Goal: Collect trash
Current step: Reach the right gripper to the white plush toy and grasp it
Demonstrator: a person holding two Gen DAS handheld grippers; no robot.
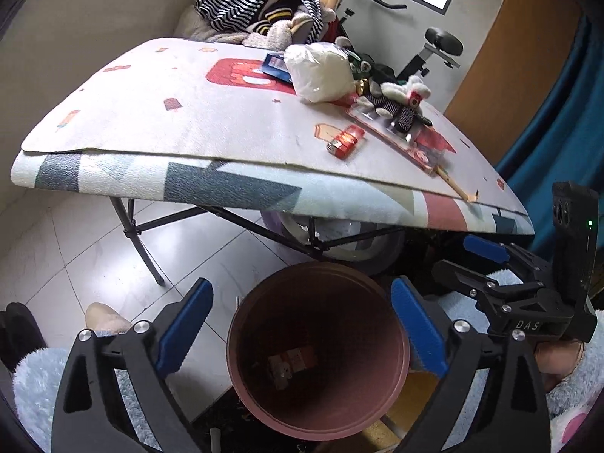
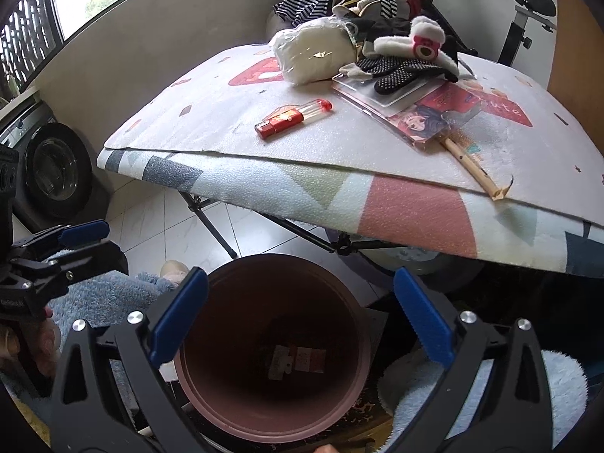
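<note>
Left gripper (image 1: 302, 336) spread wide and empty, straddling the brown bin (image 1: 317, 351) straight below it on the floor; a crumpled wrapper (image 1: 292, 364) lies on the bin bottom. Right gripper (image 2: 300, 321) also spread and empty over the same bin, with the left one at its 9 o'clock. Likely next trash is the red lighter (image 2: 292, 119) up on the desk (image 2: 415, 211), at 12 o'clock from the right gripper and about 1 o'clock from the left, long axis running 8-to-2; the right looks somewhat nearer.
</note>
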